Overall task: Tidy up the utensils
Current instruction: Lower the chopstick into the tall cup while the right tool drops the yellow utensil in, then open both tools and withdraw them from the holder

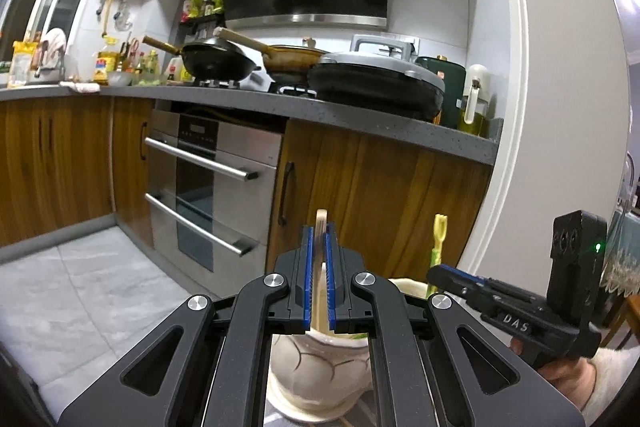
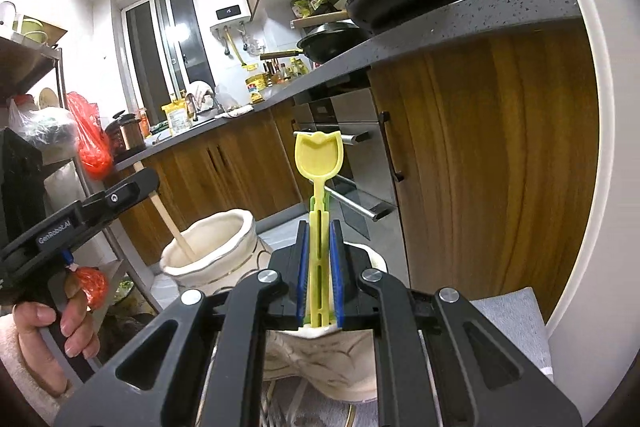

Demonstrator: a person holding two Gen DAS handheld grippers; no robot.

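Left gripper [image 1: 319, 267] pinching a wooden utensil [image 1: 320, 227], its lower end down inside a cream ceramic holder [image 1: 316, 367]. Right gripper [image 2: 319, 267] clamped on a yellow plastic spoon [image 2: 318, 155], bowl upward, stem dropping into a second cream pot [image 2: 320, 359] just beside the first. Wooden cabinets [image 1: 380, 187] behind.

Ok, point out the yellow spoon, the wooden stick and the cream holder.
yellow spoon [image 2: 318, 157]: right wrist view, on its bowl.
wooden stick [image 2: 170, 223]: right wrist view, on the shaft.
cream holder [image 2: 236, 227]: right wrist view, on its rim.
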